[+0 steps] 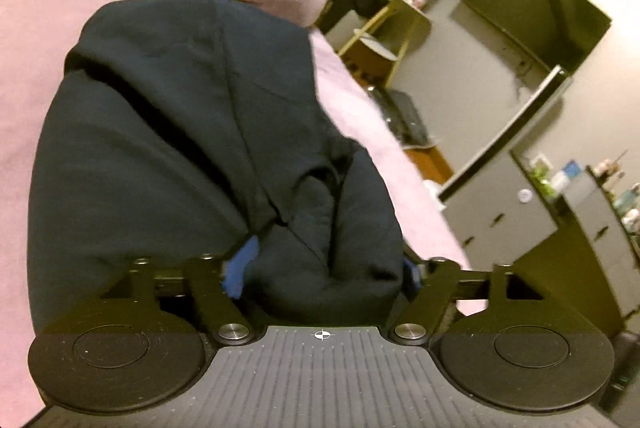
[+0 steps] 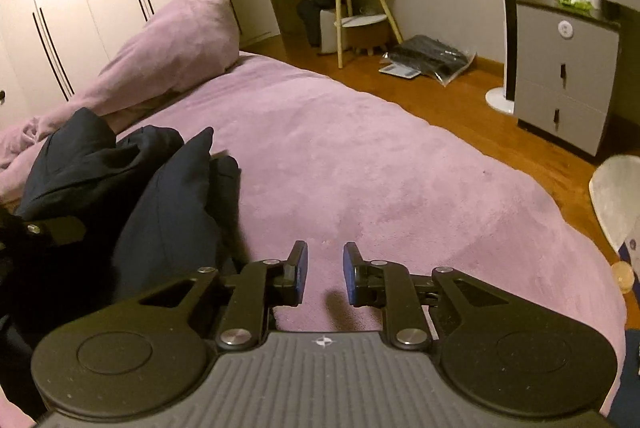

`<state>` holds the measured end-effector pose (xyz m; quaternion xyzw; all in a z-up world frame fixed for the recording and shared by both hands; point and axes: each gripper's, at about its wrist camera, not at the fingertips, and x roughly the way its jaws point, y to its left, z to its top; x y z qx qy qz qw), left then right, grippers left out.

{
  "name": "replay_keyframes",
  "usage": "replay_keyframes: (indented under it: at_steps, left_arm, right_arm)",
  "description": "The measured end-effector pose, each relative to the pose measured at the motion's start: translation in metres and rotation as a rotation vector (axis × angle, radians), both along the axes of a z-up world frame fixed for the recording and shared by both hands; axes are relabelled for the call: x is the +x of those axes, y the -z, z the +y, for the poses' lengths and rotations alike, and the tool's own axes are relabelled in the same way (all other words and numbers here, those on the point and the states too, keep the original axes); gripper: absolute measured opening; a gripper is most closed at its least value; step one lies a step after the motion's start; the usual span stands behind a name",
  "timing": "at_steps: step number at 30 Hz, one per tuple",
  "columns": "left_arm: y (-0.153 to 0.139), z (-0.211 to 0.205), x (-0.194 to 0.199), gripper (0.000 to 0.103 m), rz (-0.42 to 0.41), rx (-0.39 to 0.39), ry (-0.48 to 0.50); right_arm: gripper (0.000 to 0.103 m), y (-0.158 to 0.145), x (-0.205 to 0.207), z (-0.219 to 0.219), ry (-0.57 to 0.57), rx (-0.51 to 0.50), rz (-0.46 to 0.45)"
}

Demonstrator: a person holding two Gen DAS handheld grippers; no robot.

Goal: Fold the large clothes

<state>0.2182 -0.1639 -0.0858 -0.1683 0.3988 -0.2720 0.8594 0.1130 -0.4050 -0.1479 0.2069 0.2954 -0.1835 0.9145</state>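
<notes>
While the left gripper (image 1: pixel 320 280) fingers clamp bunched navy garment (image 1: pixel 192 131), right gripper (image 2: pixel 324 274) fingers sit parted, empty over bed (image 2: pixel 360 155), garment left of them. Advice: pinch the opposite edge, pull taut before folding.

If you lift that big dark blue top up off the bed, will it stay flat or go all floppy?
Probably floppy. The dark blue top already slumps in soft folds and bunches between the left gripper, so it would likely droop from wherever it is held. It looks thick, so perhaps a bit heavy. On the fuzzy purple bed cover it would probably drag rather than slide.
</notes>
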Motion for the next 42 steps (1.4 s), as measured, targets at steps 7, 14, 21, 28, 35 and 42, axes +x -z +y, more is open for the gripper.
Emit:
replay_keyframes:
  at_steps: [7,14,21,28,35,42]
  left_arm:
    - [-0.010,0.015,-0.004,0.080,0.032,-0.022,-0.021]
    - [0.002,-0.003,-0.002,0.082,0.006,0.018,-0.006]
    - [0.003,-0.030,-0.012,0.091,-0.103,0.200,0.072]
    - [-0.064,-0.001,-0.061,0.090,-0.231,0.140,0.142]
    - [-0.095,0.079,-0.058,0.092,-0.199,0.001,-0.098]
    - [-0.051,0.133,-0.021,0.090,0.006,0.095,-0.423]
  right_arm:
    - [0.024,-0.004,0.007,0.006,-0.014,-0.009,0.023]
    - [0.024,-0.001,0.008,0.004,-0.005,-0.010,0.050]
    - [0.024,0.001,0.003,-0.006,0.022,0.017,0.059]
    - [0.025,-0.025,-0.008,-0.002,0.002,-0.016,-0.011]
    - [0.026,-0.078,0.013,0.042,-0.201,0.003,-0.158]
    - [0.026,-0.100,0.058,0.126,-0.553,-0.013,-0.190]
